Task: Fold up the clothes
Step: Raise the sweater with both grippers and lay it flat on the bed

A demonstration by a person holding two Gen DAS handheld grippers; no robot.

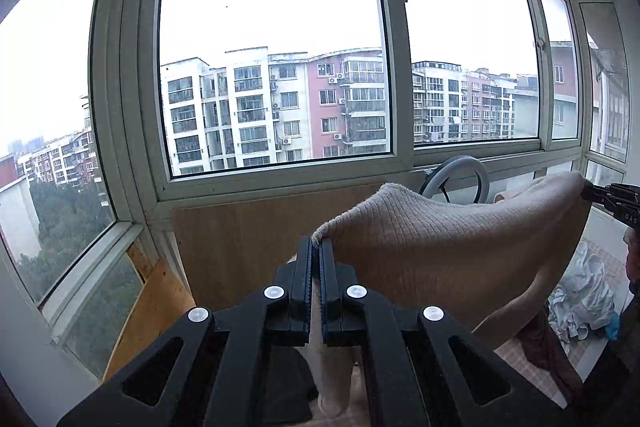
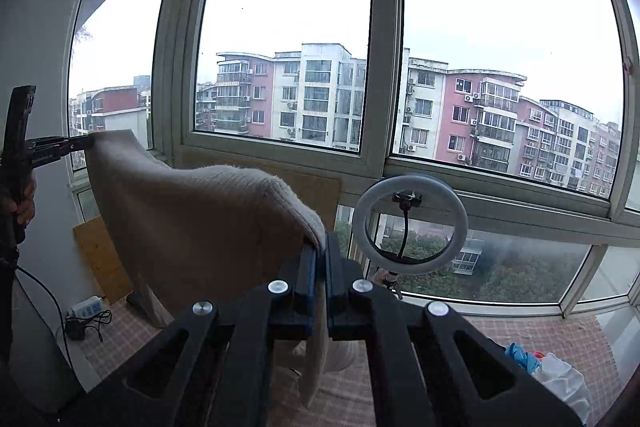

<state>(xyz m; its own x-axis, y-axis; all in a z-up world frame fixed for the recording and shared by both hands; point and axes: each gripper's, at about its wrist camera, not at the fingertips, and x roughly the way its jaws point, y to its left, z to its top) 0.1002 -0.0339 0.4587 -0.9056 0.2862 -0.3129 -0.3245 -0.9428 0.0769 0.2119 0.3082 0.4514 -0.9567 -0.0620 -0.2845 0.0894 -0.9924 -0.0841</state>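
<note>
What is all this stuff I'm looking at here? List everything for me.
Sweater: one, beige knit, held up in the air, stretched between the two tools.
Ring light: one, white, on a stand by the window.
Window: large, pale frames, apartment blocks outside.
Wooden boards: light brown, leaning under the sill.
Pile of clothes: white with some blue, on the checked surface at right.
Checked cloth: pinkish, covering the surface below.
Power strip: one, white, with black cables, low at left.
Left tool: black, shut on one edge of the sweater.
Right tool: black, shut on the opposite edge.
Hand: gripping the left tool's handle.
</note>
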